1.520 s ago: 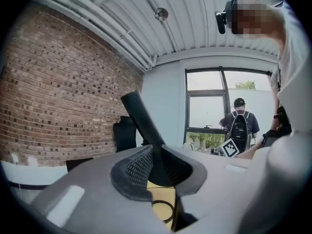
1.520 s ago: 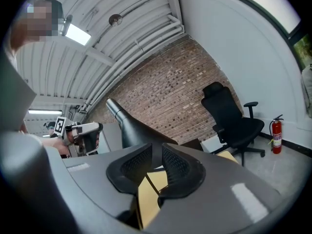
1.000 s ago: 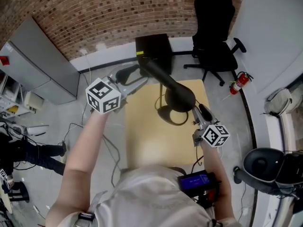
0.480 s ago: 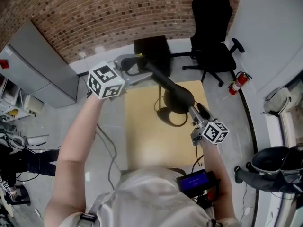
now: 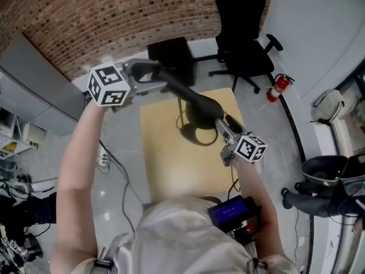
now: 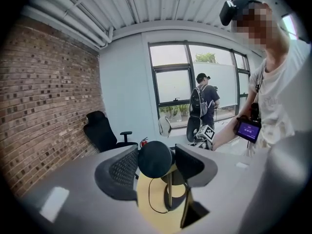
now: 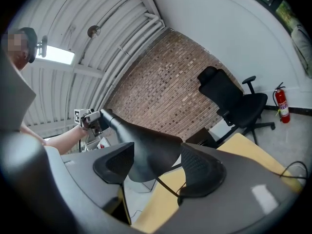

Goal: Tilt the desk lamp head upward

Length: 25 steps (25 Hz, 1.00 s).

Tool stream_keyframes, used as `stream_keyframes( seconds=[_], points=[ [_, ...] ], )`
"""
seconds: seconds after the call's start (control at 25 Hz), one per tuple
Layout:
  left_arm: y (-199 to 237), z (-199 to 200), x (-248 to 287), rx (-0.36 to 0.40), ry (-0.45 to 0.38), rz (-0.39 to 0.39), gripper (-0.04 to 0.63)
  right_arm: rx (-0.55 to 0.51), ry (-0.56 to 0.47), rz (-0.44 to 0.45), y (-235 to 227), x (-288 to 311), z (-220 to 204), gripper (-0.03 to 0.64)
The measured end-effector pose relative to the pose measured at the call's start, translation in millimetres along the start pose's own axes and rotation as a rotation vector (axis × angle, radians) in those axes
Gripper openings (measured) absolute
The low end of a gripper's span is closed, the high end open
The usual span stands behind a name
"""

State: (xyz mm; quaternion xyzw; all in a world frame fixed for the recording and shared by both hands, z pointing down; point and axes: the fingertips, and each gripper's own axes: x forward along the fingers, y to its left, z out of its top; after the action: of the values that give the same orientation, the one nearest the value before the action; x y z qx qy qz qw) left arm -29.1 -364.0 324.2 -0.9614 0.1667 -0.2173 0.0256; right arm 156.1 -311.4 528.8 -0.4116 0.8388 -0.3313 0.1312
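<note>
The black desk lamp head (image 5: 199, 108) hangs over the tan table (image 5: 171, 164), with its long neck running up-left. My left gripper (image 5: 153, 76) straddles the neck's rounded rear end (image 6: 155, 159). Its jaws are closing, with the pads close beside that end and no clear squeeze showing. My right gripper (image 5: 222, 124) is at the shade's near rim. Its jaws are opening, and the flared shade (image 7: 146, 152) still sits between them. The lamp's stem (image 6: 169, 194) and cord drop to the tabletop below.
A black office chair (image 5: 239, 27) and a red fire extinguisher (image 5: 275, 88) stand beyond the table. A black box (image 5: 170, 56) sits by the brick wall and a grey cabinet (image 5: 34, 90) at the left. A person with a backpack (image 6: 202, 101) stands by the window.
My left gripper swung in from the left and now brackets the lamp neck's rear end. The right gripper's jaws have spread apart around the shade. The lamp head sits slightly higher in view.
</note>
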Motion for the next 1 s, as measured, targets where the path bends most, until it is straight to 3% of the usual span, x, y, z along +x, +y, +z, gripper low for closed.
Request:
stream_keyframes(
  seconds=[0.28, 1.0],
  points=[
    [-0.8, 0.0, 0.4, -0.011, -0.012, 0.004, 0.239, 0.123, -0.013, -0.014, -15.6, 7.8, -6.9, 0.357],
    [-0.8, 1.5, -1.1, -0.053, -0.04, 0.01, 0.238, 0.203, -0.034, 0.018, -5.9, 14.9, -4.9, 0.322]
  ],
)
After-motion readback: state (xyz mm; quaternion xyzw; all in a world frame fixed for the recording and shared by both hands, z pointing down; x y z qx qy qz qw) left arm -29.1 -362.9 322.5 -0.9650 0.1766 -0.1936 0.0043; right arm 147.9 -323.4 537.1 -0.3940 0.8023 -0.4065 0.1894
